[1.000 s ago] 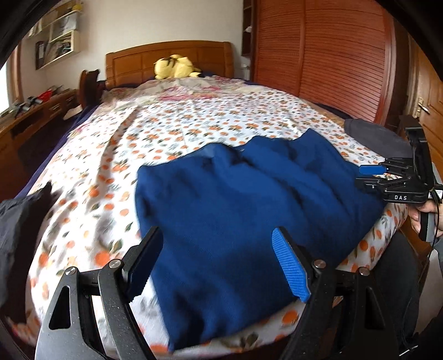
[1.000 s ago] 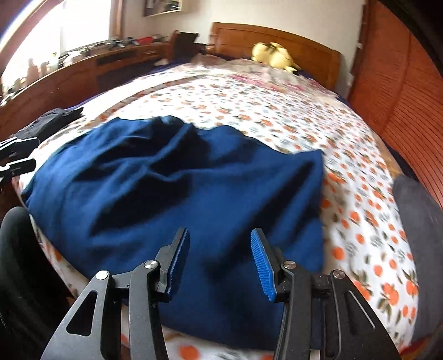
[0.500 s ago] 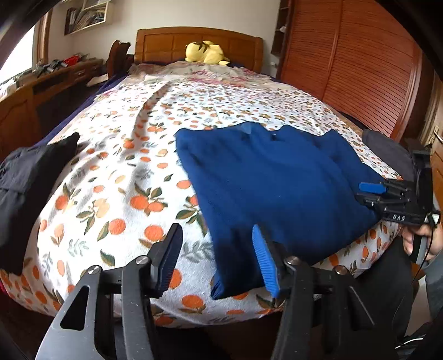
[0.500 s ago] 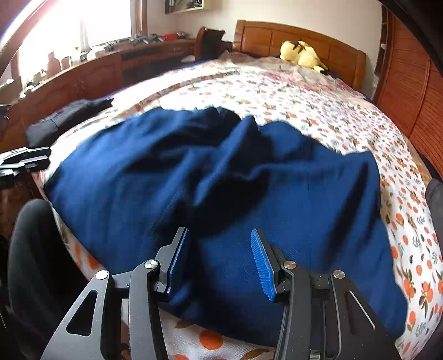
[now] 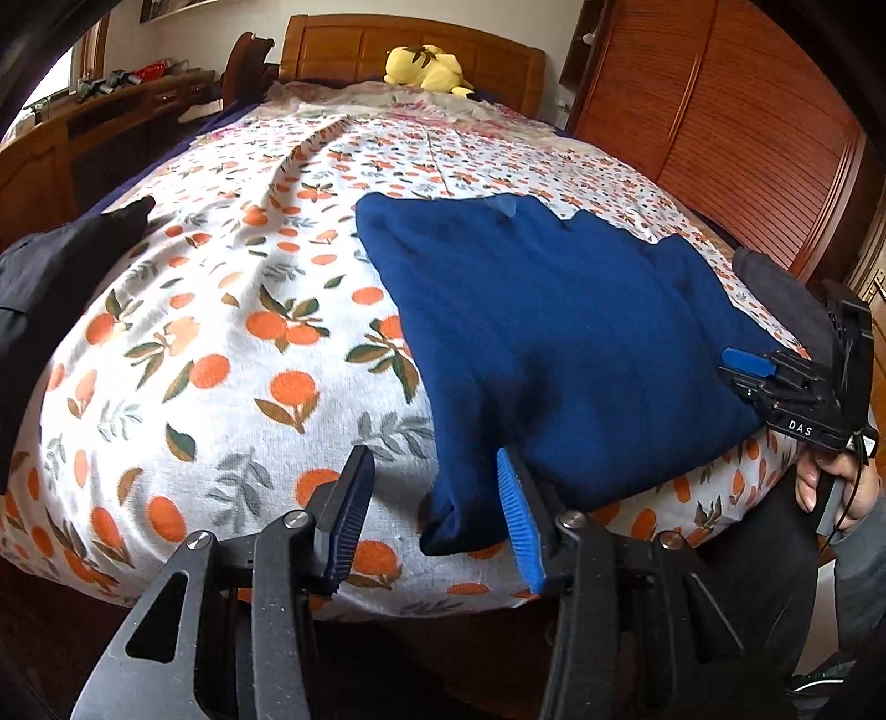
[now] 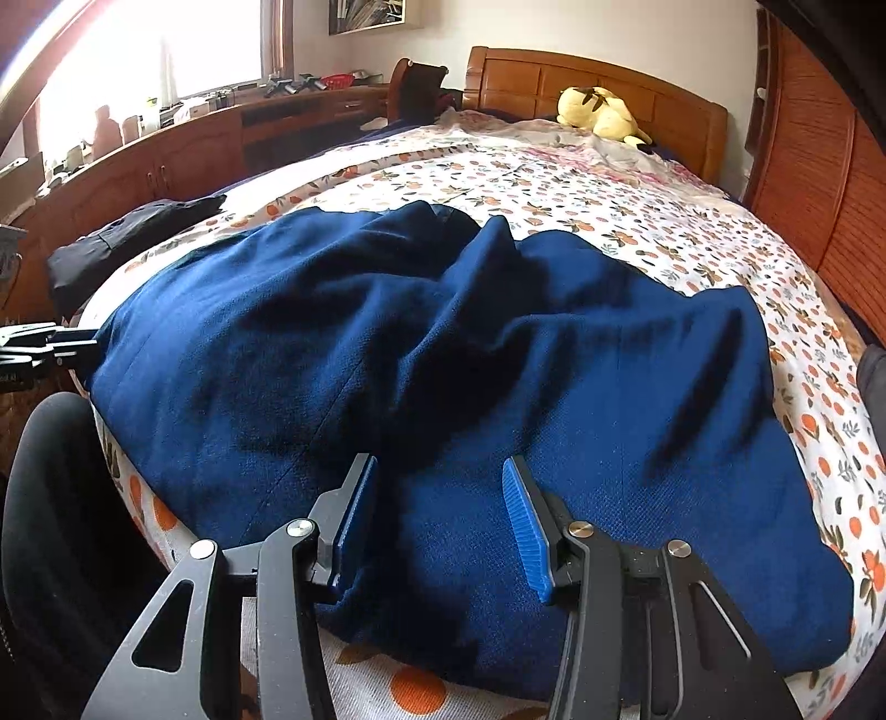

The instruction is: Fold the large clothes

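A dark blue sweater lies spread and rumpled on the orange-print bed sheet. Its near left corner hangs over the bed edge between the jaws of my left gripper. Those jaws are closing; the blue right pad touches the cloth and the left pad stands off it. My right gripper hovers open over the sweater at its near hem, cloth lying below and between the fingers. In the left wrist view the right gripper sits at the sweater's right edge, held by a hand.
A black garment lies on the bed's left side and a dark grey one at the right. A yellow plush toy rests by the wooden headboard. A wooden desk lines the left wall and a slatted wardrobe the right.
My left gripper has dropped to the sweater's near left corner and its jaws have narrowed around it. The right gripper has sunk a little toward the hem, its gap unchanged.
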`<state>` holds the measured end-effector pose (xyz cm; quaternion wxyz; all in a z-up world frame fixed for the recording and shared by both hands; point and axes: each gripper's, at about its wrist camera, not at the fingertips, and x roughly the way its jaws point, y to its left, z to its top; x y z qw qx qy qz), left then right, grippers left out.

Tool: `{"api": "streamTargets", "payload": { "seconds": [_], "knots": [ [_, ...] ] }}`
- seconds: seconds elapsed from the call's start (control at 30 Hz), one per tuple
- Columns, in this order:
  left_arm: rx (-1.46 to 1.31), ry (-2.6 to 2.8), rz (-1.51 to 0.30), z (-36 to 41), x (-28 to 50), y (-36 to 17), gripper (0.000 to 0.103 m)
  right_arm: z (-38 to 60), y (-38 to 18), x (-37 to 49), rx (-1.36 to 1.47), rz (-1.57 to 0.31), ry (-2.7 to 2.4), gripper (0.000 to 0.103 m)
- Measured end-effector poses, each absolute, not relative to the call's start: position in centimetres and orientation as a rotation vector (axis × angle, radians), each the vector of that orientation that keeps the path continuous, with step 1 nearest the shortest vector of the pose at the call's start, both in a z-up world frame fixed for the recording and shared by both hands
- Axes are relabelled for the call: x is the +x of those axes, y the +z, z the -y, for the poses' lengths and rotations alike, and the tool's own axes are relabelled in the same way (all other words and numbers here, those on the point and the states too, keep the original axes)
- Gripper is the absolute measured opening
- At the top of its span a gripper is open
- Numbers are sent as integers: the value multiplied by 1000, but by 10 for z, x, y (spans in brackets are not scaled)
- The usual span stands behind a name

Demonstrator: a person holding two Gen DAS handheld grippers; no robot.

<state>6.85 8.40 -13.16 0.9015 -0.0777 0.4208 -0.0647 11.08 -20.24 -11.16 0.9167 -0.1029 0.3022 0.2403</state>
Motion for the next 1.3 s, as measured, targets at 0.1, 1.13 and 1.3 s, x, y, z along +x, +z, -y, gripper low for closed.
{"api": "streamTargets", "payload": {
  "seconds": [0.1, 1.13, 1.3],
  "knots": [
    [-182, -137, -877, -84, 69, -134, 47, 202, -112, 111, -211, -619, 495, 49],
    [-91, -431, -603, 66, 134, 5, 9, 289, -88, 95, -25, -579, 455, 49],
    [12, -564, -588, 152, 165, 23, 9, 355, -89, 86, 68, -568, 367, 49]
  ]
}}
